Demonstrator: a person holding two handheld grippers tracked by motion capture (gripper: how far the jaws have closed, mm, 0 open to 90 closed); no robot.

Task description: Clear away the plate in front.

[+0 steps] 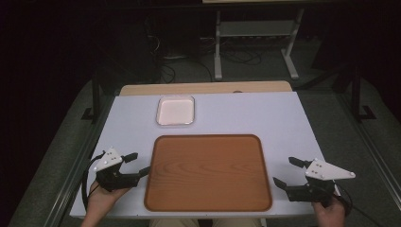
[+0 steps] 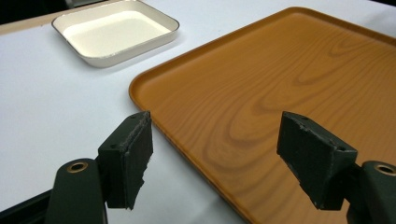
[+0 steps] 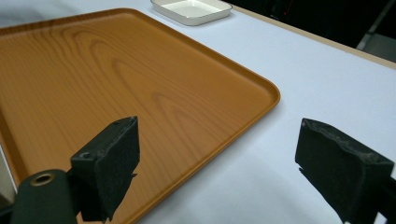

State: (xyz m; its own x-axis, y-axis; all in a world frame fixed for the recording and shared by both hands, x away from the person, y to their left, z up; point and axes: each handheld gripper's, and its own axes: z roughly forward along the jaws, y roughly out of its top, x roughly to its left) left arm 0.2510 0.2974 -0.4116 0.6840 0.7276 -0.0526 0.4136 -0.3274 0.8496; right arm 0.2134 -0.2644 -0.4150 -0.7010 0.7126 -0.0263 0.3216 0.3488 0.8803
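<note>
1. Table (image 1: 283, 118): white top, with a bare wooden strip along its far edge. Both grippers are held over its near corners, one at each side.

2. Wooden tray (image 1: 208, 172): rectangular, rounded corners, raised rim, nothing on it. It lies flat on the table between the two grippers. In the left gripper view its corner edge (image 2: 154, 116) passes between that gripper's two jaws, so one jaw stands over the white surface and the other over the wood grain. In the right gripper view the tray's corner (image 3: 273, 95) sits just ahead of the gap between the jaws, one jaw over the wood, the other over the white table.

3. White dish (image 1: 176, 110): shallow, rectangular, nothing in it. It rests on the table beyond the tray's far edge, well ahead of both sets of fingers and nearer the left gripper's side.

4. Left gripper (image 1: 137, 163): held in the person's left hand (image 1: 101, 198), just beside the tray's left edge. Jaws spread wide apart, gripping nothing.

5. Right gripper (image 1: 287, 171): held in the person's right hand (image 1: 328, 213), just beside the tray's right edge. Jaws likewise spread wide, nothing between them.
</note>
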